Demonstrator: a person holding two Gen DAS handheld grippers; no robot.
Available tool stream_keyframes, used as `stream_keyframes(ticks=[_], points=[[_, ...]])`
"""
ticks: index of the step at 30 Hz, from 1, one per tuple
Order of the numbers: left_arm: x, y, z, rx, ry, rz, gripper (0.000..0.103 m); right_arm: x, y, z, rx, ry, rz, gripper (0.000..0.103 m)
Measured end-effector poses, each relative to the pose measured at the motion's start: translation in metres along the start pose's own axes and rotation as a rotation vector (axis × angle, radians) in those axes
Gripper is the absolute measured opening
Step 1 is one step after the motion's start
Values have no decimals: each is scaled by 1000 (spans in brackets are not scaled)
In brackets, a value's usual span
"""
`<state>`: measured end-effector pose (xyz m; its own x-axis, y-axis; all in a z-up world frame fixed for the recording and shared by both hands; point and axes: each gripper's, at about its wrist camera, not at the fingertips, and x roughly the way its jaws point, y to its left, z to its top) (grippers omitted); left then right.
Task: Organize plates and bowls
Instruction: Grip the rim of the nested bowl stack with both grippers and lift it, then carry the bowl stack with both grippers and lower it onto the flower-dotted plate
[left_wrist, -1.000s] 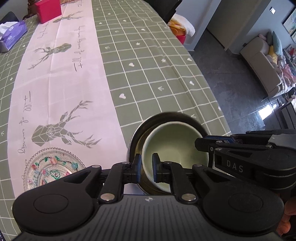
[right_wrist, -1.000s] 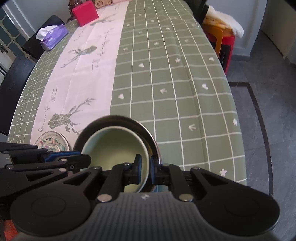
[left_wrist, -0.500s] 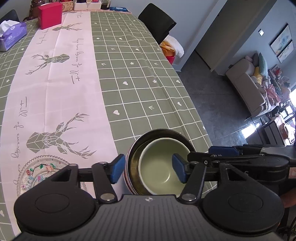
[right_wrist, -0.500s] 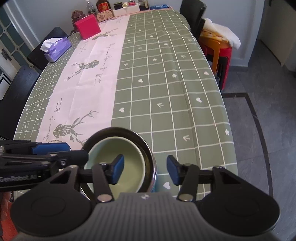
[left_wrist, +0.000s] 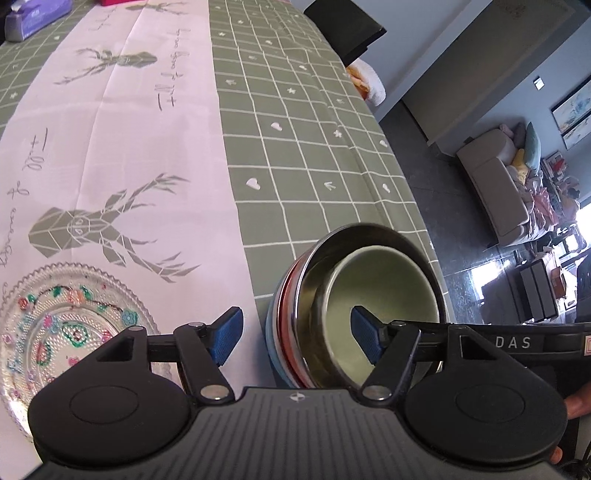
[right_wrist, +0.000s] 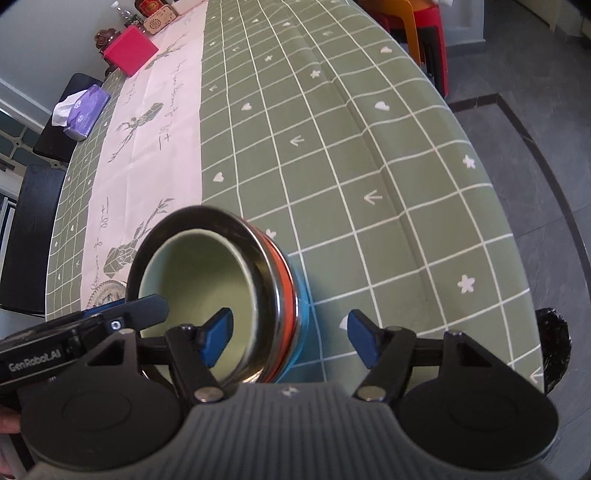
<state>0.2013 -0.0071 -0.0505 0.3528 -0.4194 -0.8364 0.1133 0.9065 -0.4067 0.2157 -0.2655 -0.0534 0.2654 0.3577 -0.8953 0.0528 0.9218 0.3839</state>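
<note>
Both hand-held grippers stand with jaws apart, gripping nothing. Left hand-held gripper (left_wrist: 297, 336) straddles the near-left rim of the bowl stack (left_wrist: 354, 306), right hand-held gripper (right_wrist: 290, 336) the near-right rim, probably so the nest sits free. Farthest left, a patterned glass plate (left_wrist: 70, 325) lies alone on the pink runner, at the near edge of the surface (left_wrist: 295, 147). Beside it the stack: a pale green bowl (right_wrist: 199, 280) inside a steel bowl (right_wrist: 271, 266), which nests in red and blue bowls, close to the near right corner.
</note>
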Motion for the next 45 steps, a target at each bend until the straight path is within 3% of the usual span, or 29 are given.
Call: stream_keyframes(ticks=[10, 19, 22, 32, 45], points=[[12, 6, -9, -34, 26, -50, 78, 15, -2, -3, 39, 18, 72, 67], [19, 10, -11, -56, 30, -73, 78, 24, -12, -4, 122, 18, 126, 61], [24, 10, -11, -61, 37, -79, 78, 26, -15, -4, 139, 19, 139, 55], [37, 19, -14, -138, 41, -127, 59, 26, -23, -5, 166, 10, 164, 48], [29, 10, -22, -196, -32, -60, 56, 24, -22, -9, 167, -14, 160, 47]])
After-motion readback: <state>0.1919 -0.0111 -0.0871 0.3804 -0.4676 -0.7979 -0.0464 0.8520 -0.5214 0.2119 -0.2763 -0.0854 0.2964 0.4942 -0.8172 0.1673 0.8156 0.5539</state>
